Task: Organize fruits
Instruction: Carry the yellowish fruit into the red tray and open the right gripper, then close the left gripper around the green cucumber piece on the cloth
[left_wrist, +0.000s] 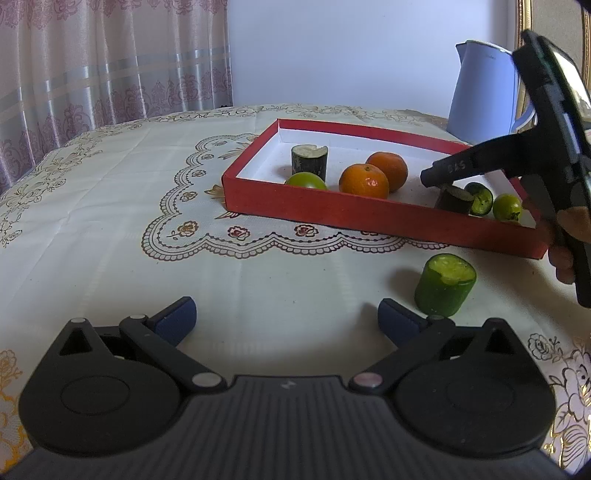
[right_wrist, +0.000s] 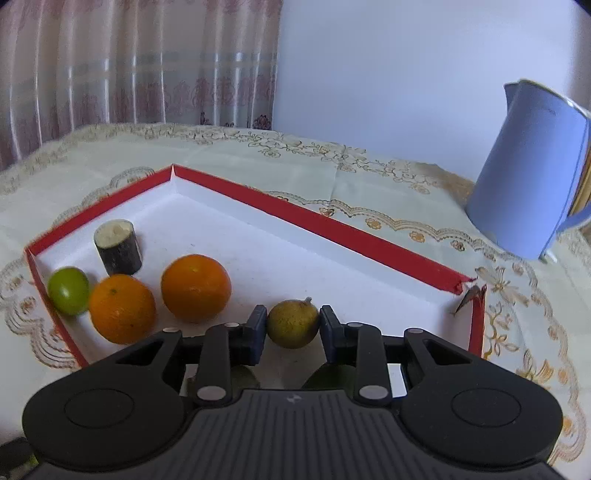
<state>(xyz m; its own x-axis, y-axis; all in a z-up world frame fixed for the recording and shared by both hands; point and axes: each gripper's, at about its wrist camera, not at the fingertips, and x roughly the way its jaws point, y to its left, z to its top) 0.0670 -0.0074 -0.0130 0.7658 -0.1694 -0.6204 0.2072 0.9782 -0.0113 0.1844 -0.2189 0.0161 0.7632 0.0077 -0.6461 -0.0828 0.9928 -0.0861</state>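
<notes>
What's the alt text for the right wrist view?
The right gripper is shut on a small yellow-green citrus fruit over a red-walled box with a white floor. In the box's left part sit two oranges, a green fruit and a dark cut stem piece. A blue kettle stands on the floral tablecloth to the right.

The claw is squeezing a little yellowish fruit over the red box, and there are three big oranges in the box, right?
Nearly. The right gripper does squeeze the yellowish fruit over the red box, but the right wrist view shows only two oranges, not three.
</notes>
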